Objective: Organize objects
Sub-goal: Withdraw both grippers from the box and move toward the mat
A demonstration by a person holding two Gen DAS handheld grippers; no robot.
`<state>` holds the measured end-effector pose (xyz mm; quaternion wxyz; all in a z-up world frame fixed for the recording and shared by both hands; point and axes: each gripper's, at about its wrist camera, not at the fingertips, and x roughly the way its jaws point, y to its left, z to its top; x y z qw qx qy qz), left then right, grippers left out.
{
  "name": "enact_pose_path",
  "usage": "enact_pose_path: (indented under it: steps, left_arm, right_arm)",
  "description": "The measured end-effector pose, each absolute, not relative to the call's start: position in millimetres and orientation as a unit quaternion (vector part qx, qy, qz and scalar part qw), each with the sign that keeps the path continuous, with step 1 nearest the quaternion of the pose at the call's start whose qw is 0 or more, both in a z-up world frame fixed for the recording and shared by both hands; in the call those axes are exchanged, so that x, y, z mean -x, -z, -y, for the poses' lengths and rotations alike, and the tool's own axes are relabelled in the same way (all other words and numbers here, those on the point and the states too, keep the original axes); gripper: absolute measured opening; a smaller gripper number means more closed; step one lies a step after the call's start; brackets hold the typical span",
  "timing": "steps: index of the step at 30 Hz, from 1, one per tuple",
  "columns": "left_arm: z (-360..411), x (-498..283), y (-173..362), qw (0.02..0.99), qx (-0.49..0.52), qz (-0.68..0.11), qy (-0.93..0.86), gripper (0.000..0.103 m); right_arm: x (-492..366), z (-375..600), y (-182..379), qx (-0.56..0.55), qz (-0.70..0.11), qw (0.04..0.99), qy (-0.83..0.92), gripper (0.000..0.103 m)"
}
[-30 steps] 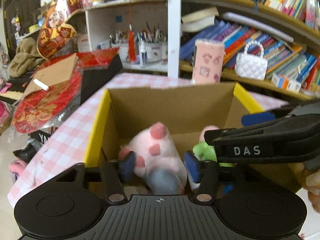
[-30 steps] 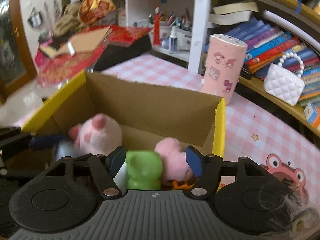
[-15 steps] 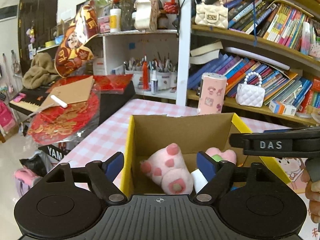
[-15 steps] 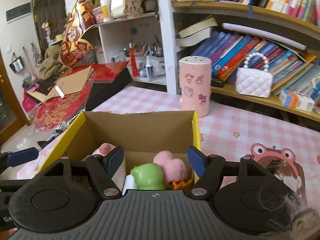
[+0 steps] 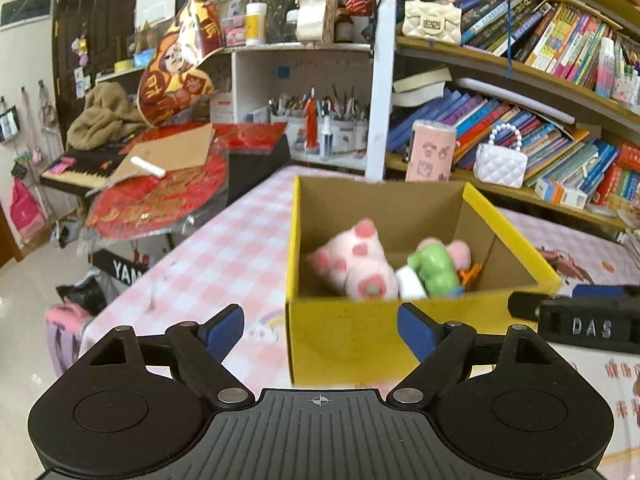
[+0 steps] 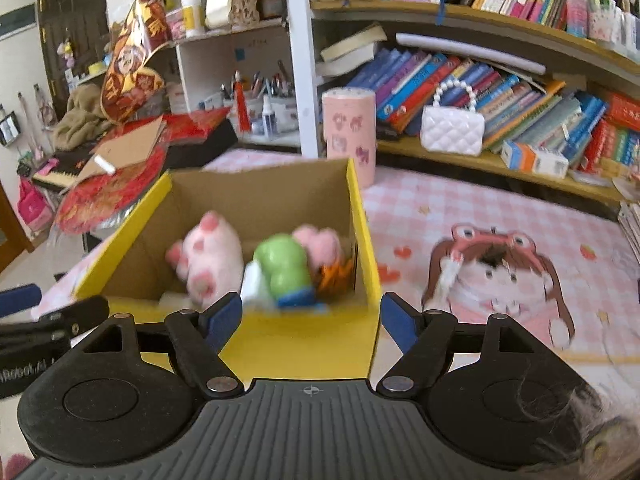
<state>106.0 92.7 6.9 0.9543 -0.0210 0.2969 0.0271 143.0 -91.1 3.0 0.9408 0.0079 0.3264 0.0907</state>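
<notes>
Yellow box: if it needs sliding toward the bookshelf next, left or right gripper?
Left, marginally. The left gripper is open and squarely faces the yellow box; the right gripper, also open, sits toward the box's right corner.

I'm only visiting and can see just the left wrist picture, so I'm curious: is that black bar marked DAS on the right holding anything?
Observer: No. The right wrist view shows those right tongs open and empty, facing the yellow box.
Visitor: What's on the table past the box's right side?
Observer: A cartoon figure in a pink frog hat, printed on the tablecloth.
Visitor: Is anything under the green toy?
Observer: Something blue lies at the foot of the green toy, but it is too blurred to identify.
</notes>
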Motion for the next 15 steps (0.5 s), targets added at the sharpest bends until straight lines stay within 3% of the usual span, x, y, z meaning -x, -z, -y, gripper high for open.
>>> enact_pose_path:
  steps: [15]
  left_arm:
    - [-87,-47,19,0.939,0.000,-0.343,-0.015,0.088]
  right_arm:
    - [-68,90,27,0.014,-0.363,0.928,-0.083,0.078]
